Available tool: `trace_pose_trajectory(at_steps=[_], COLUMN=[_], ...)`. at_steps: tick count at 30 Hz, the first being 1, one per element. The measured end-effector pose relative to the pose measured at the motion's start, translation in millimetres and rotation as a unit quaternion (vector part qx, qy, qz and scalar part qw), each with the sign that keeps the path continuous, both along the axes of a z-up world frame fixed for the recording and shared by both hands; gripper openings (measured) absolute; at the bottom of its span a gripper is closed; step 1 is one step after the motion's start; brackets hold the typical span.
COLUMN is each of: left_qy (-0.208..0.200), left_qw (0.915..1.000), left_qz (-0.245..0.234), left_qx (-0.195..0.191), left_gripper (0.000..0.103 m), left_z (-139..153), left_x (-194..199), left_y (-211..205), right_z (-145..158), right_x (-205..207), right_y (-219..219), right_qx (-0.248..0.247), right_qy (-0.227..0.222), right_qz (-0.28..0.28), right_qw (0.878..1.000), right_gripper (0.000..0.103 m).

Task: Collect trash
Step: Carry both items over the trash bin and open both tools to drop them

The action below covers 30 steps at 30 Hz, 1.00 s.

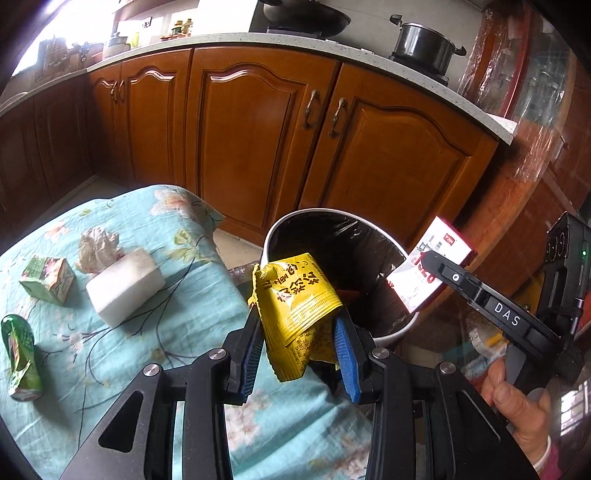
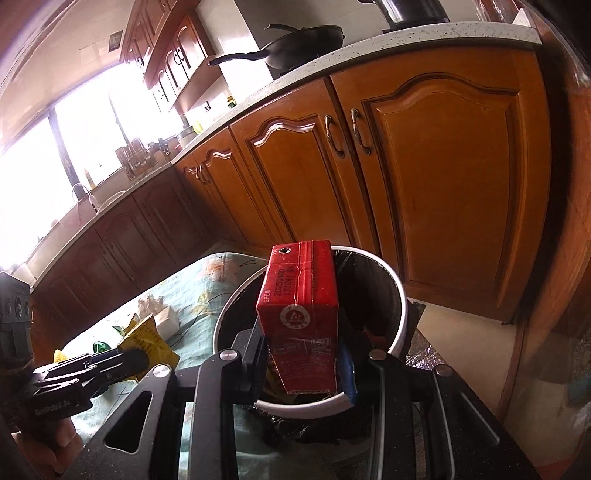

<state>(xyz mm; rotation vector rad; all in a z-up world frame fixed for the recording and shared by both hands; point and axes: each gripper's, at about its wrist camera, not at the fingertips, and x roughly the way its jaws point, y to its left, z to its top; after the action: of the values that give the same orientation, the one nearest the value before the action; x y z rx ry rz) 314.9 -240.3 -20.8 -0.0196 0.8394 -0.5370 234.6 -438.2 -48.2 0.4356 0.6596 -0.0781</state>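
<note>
Left wrist view.
- Left gripper (image 1: pixel 300 332): jaws partly closed, blue pads clamped on a crumpled yellow snack wrapper (image 1: pixel 297 308) that stands up between the fingers.
- Trash bin (image 1: pixel 395 334): white rim, black liner, just ahead of the fingertips and slightly to their right; the wrapper's upper half overlaps its near rim.
- Right gripper (image 1: pixel 430 264): ahead and to the right, its black finger laid across a red and white drink carton (image 1: pixel 430 258) held over the bin's right edge. A hand (image 1: pixel 517 410) grips its handle at lower right.
- Table with floral turquoise cloth (image 1: pixel 177 317): below and left of the claw. On it, well to the left: a white foam block (image 1: pixel 123 284), a crumpled plastic bag (image 1: pixel 96 246) touching the block's far side, a small green carton (image 1: pixel 48 278), a crushed green can (image 1: pixel 20 358).
- Wooden cabinet doors (image 1: pixel 240 136): beyond the bin, under a pale countertop bearing a wok (image 1: pixel 306 16) and a steel pot (image 1: pixel 424 42).

Right wrist view.
- Right gripper (image 2: pixel 303 363): jaws partly closed, clamped on the lower part of the red carton (image 2: pixel 299 306), which stands upright between the fingers.
- Trash bin (image 2: pixel 400 317): directly under and ahead of the claw; the carton sits over its opening.
- Left gripper (image 2: pixel 136 360): to the left, level with the claw, holding the yellow wrapper (image 2: pixel 147 338) over the clothed table (image 2: pixel 199 299).
- Cabinet doors (image 2: pixel 443 177): behind the bin.
</note>
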Motion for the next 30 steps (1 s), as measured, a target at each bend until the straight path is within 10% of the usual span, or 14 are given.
trace_pose_trajectory(at_steps=[26,30], left_qy=[0.018,0.025], left_qw=[0.9992,0.999], left_qz=[-0.019,-0.025], left_qx=[0.03,0.026], left_gripper=[0.043,0.058], left_z=[-24,-24], left_x=[61,56], left_y=[-74,-72], right_z=[-23,-22], right_x=[46,44], right_y=[-21,-22], right_qx=[-0.01,-0.009], right_qy=[0.045,0.043], right_qz=[0.01,0.008], right_qw=[0.999,0.999], right_gripper=[0.033,0.054])
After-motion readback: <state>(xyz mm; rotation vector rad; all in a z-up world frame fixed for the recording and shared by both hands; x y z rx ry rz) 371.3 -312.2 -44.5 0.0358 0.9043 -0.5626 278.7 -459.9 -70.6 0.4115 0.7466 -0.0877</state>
